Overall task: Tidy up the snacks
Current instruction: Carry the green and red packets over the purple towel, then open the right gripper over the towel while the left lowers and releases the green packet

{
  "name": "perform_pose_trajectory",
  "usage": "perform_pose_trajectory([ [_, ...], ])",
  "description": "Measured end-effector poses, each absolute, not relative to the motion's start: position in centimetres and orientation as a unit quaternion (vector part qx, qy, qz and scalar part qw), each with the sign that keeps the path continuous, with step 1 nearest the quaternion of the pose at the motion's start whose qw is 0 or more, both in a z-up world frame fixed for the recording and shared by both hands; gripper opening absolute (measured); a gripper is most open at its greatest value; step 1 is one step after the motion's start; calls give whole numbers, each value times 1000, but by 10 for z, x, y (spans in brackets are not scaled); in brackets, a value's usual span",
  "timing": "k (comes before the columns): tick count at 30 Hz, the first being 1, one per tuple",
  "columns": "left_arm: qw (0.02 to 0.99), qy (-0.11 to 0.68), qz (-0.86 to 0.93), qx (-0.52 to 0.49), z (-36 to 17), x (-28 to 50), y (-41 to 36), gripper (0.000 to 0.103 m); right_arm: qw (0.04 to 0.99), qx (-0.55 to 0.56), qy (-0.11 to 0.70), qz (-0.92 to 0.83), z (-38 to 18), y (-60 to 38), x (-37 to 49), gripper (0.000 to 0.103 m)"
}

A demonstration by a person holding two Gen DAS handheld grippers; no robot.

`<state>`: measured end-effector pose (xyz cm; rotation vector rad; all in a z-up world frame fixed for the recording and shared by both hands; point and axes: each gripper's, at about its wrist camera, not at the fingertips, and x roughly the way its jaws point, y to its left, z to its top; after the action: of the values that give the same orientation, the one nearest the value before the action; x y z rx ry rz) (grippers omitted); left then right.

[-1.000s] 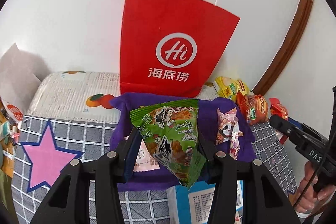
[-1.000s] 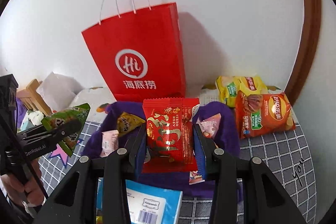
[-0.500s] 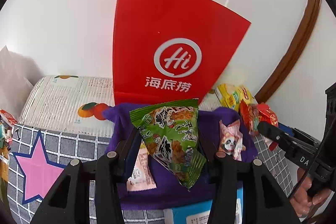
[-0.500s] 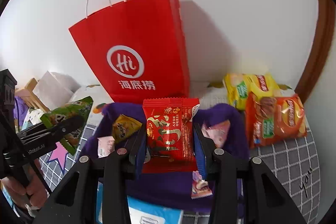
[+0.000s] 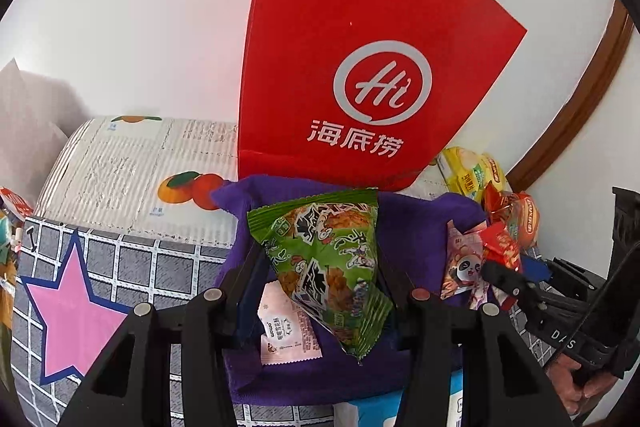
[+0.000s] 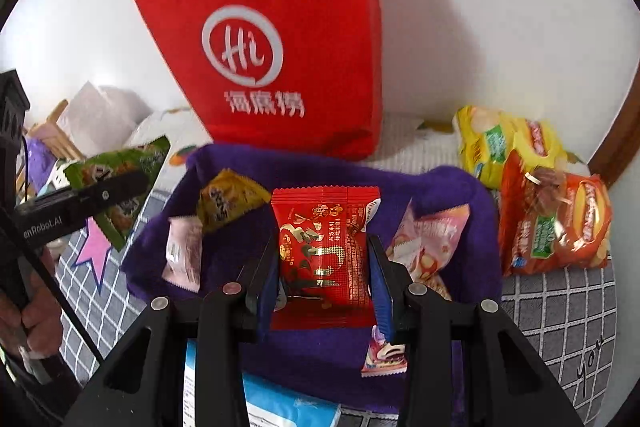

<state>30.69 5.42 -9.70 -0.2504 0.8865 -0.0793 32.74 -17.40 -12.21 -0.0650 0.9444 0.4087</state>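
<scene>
A green triangular snack packet (image 5: pixel 328 259) sits at the centre of the left wrist view, clamped between the fingers of the left gripper (image 5: pixel 320 283), above a purple fabric bin (image 5: pixel 416 227). In the right wrist view a red snack packet (image 6: pixel 326 255) stands upright at mid-frame, pinched on both sides by the right gripper (image 6: pixel 324 267), over the same purple bin (image 6: pixel 460 195). Inside the bin lie a pink sachet (image 5: pixel 286 331) at lower centre of the left view, a panda-print packet (image 5: pixel 460 267) to the right, and in the right view a yellow packet (image 6: pixel 228 203) at upper left and a small pink candy wrapper (image 6: pixel 382 359) near the bottom. Behind the bin stands a red paper bag (image 5: pixel 360 67) with a white "Hi" logo, filling the upper centre. Yellow and orange chip bags (image 6: pixel 552 219) lie at the right edge on a grey checked cloth (image 6: pixel 560 315). A pink star (image 5: pixel 68 311) marks the cloth at lower left of the left view.
</scene>
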Motion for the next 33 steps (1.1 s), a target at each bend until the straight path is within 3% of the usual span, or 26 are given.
perform_pose_trajectory([
  [21,887,444,-44,-117,-107,313,49,46,781,-71,580,220,-201,-153,350,42],
  [23,884,448,-47,-122,-108,314,49,46,778,-79,582,222,-201,-151,349,45],
  [26,880,456,-49,-123,-113,316,48,46,776,-82,582,229,-202,-147,347,65],
  [33,872,473,-52,-116,-122,319,43,46,800,-54,549,236,-174,-155,342,66],
])
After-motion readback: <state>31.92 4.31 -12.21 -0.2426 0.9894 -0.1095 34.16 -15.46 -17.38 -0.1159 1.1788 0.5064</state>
